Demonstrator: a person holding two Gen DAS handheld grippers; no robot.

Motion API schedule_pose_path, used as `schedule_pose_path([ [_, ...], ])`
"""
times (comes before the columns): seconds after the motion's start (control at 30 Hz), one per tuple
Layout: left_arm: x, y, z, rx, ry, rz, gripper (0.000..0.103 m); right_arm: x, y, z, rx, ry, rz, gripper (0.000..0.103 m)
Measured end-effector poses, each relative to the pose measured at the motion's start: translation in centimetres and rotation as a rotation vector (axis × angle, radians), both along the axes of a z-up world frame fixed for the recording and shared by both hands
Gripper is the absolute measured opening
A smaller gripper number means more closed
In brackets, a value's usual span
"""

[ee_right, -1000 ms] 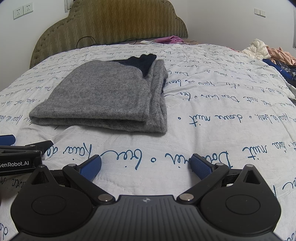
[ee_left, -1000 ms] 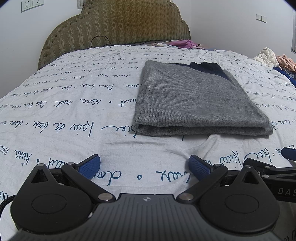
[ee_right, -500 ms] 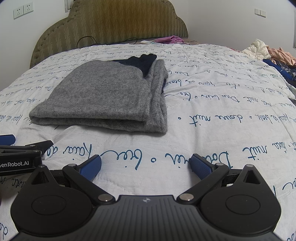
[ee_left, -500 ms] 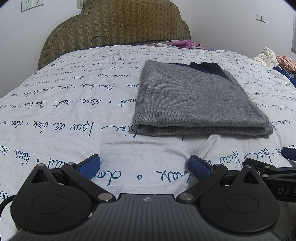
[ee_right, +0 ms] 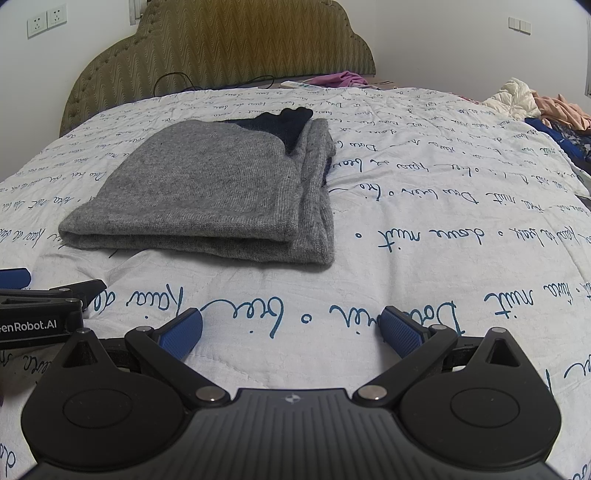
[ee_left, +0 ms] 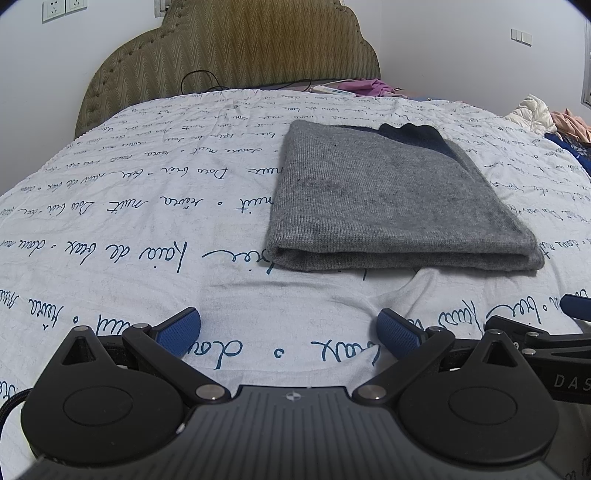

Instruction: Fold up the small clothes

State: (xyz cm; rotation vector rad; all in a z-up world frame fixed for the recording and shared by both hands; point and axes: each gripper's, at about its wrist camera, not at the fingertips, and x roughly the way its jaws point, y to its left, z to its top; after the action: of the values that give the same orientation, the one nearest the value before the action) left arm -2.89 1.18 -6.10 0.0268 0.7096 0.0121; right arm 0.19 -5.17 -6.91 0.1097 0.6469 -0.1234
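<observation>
My left tool (ee_left: 290,330) and right tool (ee_right: 291,328) rest spread apart, empty, on the bedspread (ee_left: 129,229). Bare bedspread separates them from the folded grey garment (ee_left: 384,199), whose folded edge faces me. The headboard (ee_left: 236,51) stands beyond.

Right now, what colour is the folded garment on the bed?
Grey knit garment, with a dark navy part at its far end; the right wrist view shows it best.

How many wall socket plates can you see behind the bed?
2, side by side on the wall left of the headboard: one socket plate and another socket plate. More may be hidden.
</observation>
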Motion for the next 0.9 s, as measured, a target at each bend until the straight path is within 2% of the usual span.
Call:
schedule_pose_path([
  [0.43,-0.29,0.40,0.26,-0.032,0.003,-0.001,0.102,-0.01,0.00,-0.01,0.000,0.000,0.000,0.103],
  [0.9,-0.31,0.45,0.35,-0.026,0.010,-0.002,0.102,-0.01,0.03,0.04,0.001,0.007,0.002,0.103],
])
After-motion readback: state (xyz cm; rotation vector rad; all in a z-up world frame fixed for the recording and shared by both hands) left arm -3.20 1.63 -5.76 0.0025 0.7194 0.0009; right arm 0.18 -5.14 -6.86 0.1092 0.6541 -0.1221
